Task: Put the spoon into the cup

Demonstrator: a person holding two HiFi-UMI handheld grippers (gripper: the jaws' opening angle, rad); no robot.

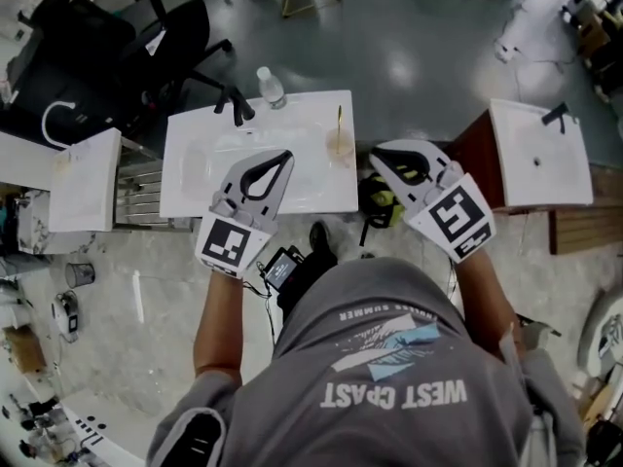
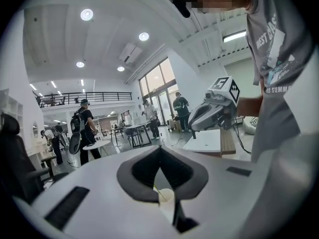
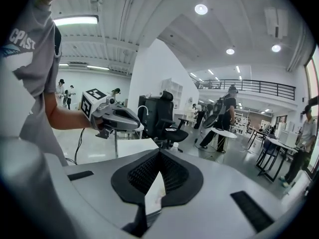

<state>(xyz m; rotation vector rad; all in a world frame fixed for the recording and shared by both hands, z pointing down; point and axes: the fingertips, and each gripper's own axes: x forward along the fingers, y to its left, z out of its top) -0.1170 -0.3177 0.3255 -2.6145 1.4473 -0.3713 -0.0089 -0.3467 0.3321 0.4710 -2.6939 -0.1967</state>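
Note:
A translucent cup (image 1: 339, 148) stands at the right end of a white table (image 1: 195, 183), and a thin spoon (image 1: 339, 121) stands upright inside it. My left gripper (image 1: 287, 155) hovers over the table's middle front, jaws shut on nothing, its tips left of the cup. Beyond the table's right edge is my right gripper (image 1: 374, 154), shut and holding nothing. In the left gripper view the cup (image 2: 166, 196) and the spoon's handle (image 2: 156, 188) show through the gap below the shut gripper (image 2: 159, 148). The right gripper (image 3: 159, 154) frames only a white table edge (image 3: 153, 195).
A clear water bottle (image 1: 272, 89) and a black fixture (image 1: 237, 105) stand at the table's far edge. Black office chairs (image 1: 146, 47) sit beyond the far left. Another white table (image 1: 540, 154) stands to the right, a smaller one (image 1: 83, 178) to the left. People walk in the hall behind.

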